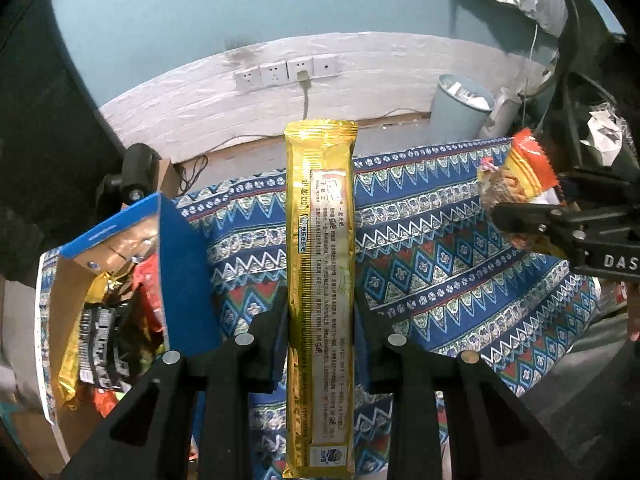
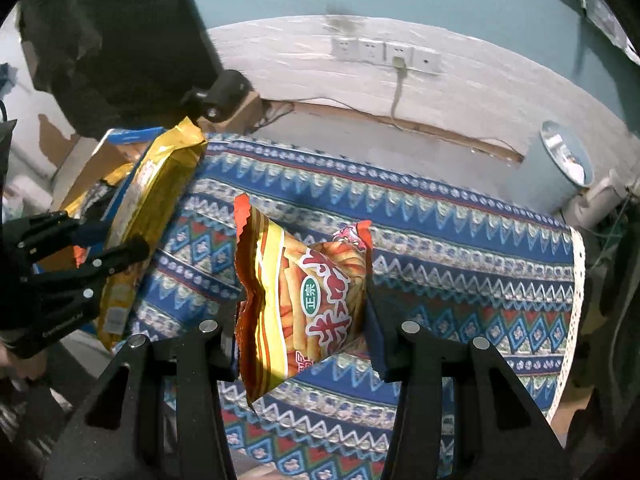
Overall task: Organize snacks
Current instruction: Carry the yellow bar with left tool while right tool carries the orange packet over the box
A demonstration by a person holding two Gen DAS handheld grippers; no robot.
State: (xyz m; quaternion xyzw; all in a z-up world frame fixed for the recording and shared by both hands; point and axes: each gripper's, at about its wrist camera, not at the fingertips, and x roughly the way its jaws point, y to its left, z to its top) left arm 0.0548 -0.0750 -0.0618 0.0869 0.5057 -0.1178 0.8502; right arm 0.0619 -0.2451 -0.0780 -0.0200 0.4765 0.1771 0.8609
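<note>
My left gripper (image 1: 320, 320) pinches the gold packet (image 1: 320, 280) mid-length; right gripper (image 2: 300, 320) clamps the puffy, crushable orange bag (image 2: 304, 300).

Gold wrapper (image 1: 320, 280); orange-yellow bag (image 2: 304, 304); blue zigzag-patterned cloth (image 1: 440, 248).

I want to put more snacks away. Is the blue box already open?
Open. The blue box has its flap standing up, and snack packets show inside it. Beside it, the left gripper holds a long gold packet.

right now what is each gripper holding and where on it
Left gripper clamps the long gold packet near its lower middle; right gripper pinches the orange snack bag across its middle.
</note>
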